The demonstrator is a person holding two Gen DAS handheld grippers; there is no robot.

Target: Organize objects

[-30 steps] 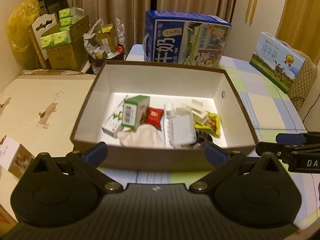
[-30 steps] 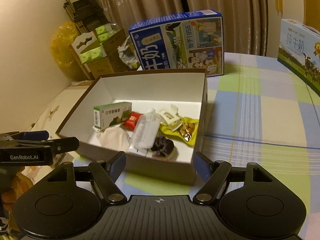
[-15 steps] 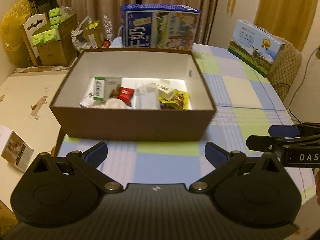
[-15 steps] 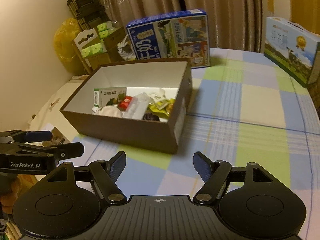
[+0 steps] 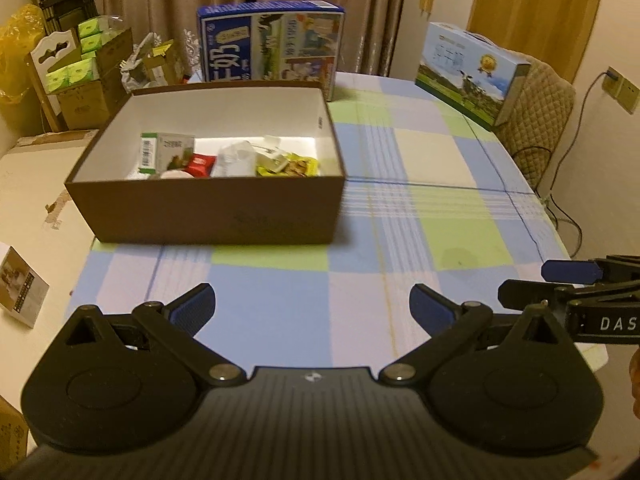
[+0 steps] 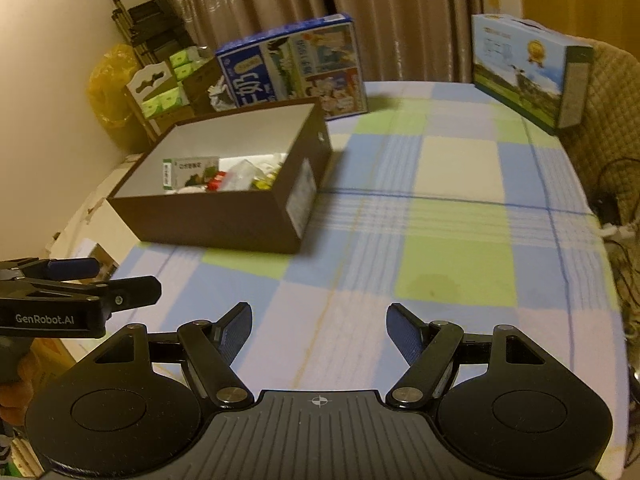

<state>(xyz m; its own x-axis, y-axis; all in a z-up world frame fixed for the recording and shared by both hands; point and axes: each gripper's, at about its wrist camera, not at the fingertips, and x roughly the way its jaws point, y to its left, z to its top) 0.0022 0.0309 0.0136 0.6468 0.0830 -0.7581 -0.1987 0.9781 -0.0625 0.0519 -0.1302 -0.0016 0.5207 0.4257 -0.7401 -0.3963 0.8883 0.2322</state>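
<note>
A brown cardboard box (image 5: 208, 208) with a white inside stands open on the bench (image 5: 420, 216), at its left part, well ahead of both grippers. In it lie small packets, crowded toward the near wall: a green-and-white carton (image 5: 166, 151) propped at the left, a red wrapper (image 5: 200, 164) just beside it, a crumpled clear plastic bag (image 5: 236, 158) in the middle, and a yellow snack packet (image 5: 294, 167) at the right. The bench wears a soft checked cloth of blue, green, cream and lilac squares.

Behind the box a tall blue printed milk carton (image 5: 272, 44) stands upright, close to its far wall. A second, pale blue gift carton (image 5: 472, 72) with a handle sits near the far right edge.

The left gripper (image 5: 310, 308) hangs over bare cloth, its blue-padded fingers (image 5: 192, 306) spread wide and holding nothing. The right gripper (image 6: 318, 328) is likewise released, fingers (image 6: 404, 334) apart above the cloth, empty
</note>
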